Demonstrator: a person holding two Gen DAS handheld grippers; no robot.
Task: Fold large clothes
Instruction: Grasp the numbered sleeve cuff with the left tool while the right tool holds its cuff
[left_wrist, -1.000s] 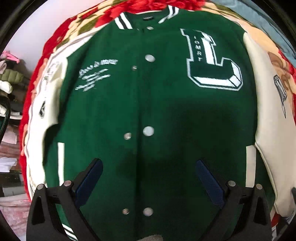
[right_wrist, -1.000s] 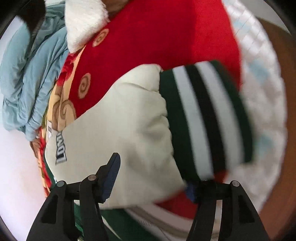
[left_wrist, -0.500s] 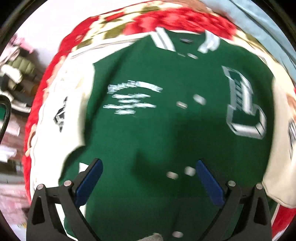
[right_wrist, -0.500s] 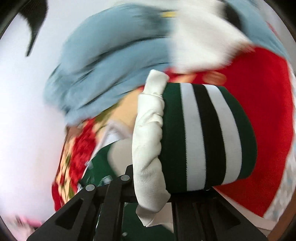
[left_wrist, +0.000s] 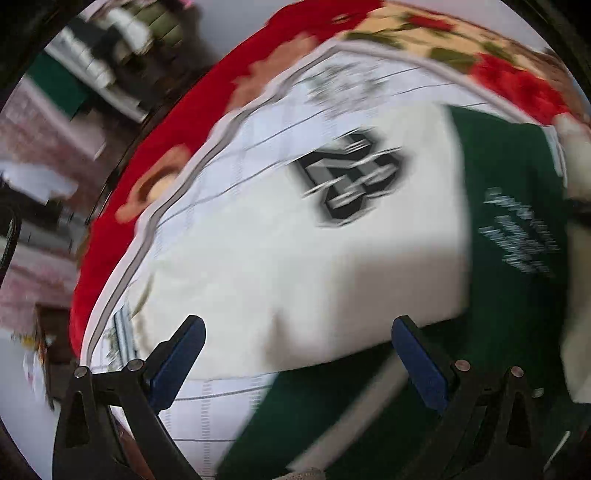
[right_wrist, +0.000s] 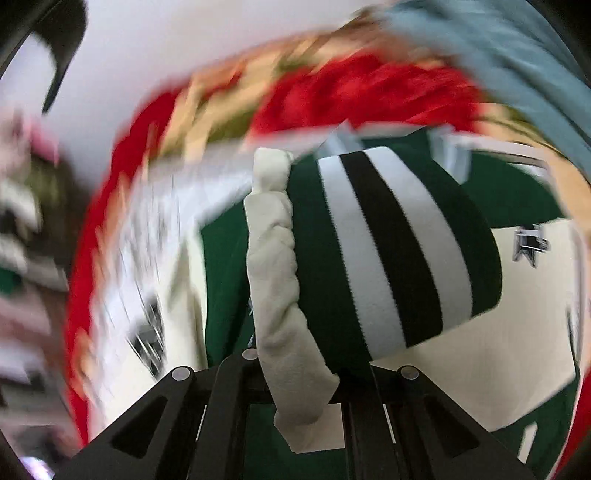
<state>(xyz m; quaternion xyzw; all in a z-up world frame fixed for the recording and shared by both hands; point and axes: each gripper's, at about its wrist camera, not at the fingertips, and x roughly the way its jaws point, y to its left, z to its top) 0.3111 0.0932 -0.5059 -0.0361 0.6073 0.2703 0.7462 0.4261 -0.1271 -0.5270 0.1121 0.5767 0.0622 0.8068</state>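
Currently: varsity jacket lies on the red floral blanket.
Right claw is clamped on the striped sleeve cuff; left claw is spread apart above the cream sleeve.

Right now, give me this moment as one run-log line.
left gripper: open, over cream sleeve | right gripper: shut on striped cuff, above green jacket | both views blurred
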